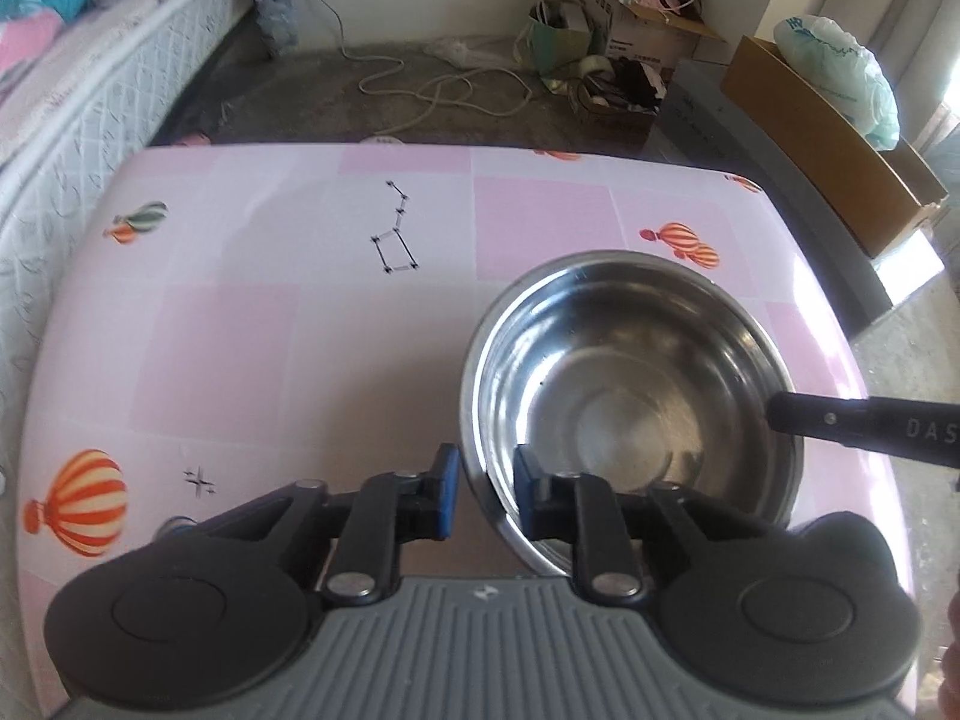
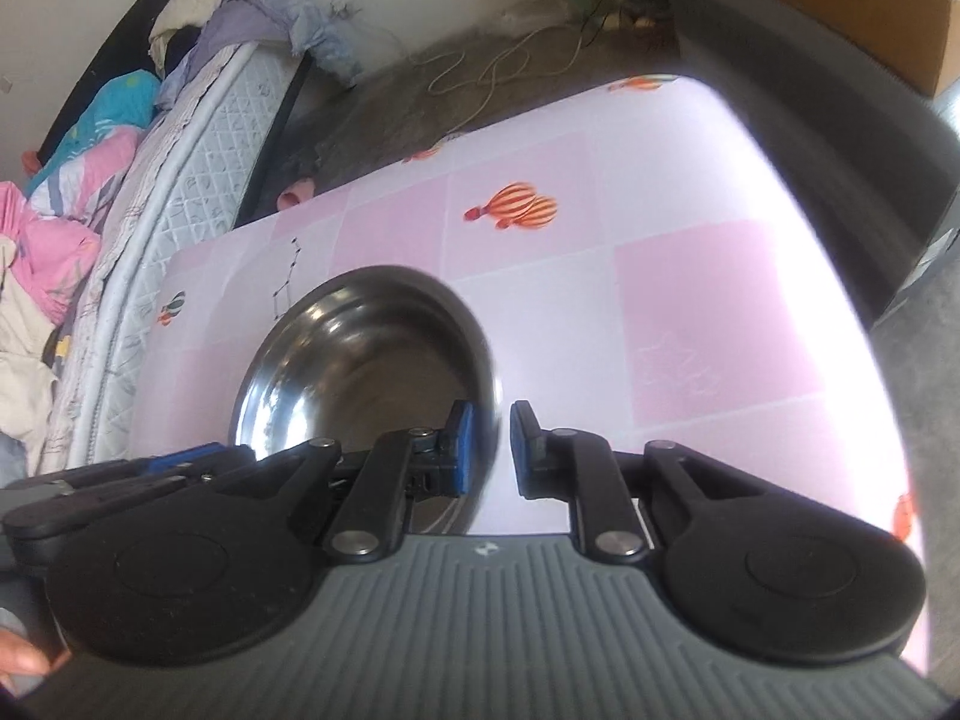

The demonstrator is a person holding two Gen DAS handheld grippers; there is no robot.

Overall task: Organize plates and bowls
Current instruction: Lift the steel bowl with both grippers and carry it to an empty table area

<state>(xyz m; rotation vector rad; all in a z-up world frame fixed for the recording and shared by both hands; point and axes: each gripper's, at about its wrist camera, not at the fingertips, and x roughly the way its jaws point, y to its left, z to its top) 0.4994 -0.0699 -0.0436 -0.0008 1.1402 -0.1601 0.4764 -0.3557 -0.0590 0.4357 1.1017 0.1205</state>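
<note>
bowl: one steel bowl (image 1: 636, 402) sitting on the pink balloon-print table (image 1: 252, 324), toward its right half in the left wrist view. it's empty, and i can't spot any plates or other bowls in either view.

left gripper: the left gripper (image 1: 487, 495) straddles the near-left rim, one blue pad outside the wall and one inside. the gap is narrow, but there's daylight between the pads and the metal, so i'd call it slightly open around the rim, not clamped.

right gripper: same deal on the opposite side. the right gripper (image 2: 492, 447) has its left pad inside the bowl, right by the wall, and the other pad outside with a visible gap (this view is blurry, so i can't say whether the inner pad actually touches).

step in hand: looks like a two-handed pickup being set up, with both tools on opposite rims.

next move: my guess is both need to pinch down on the rim fully before any lift, and then lift evenly, since thin shiny steel is slippery and a one-sided squeeze could tip or skate the bowl.

where it goes: can't tell; no stack or rack is visible.
</note>
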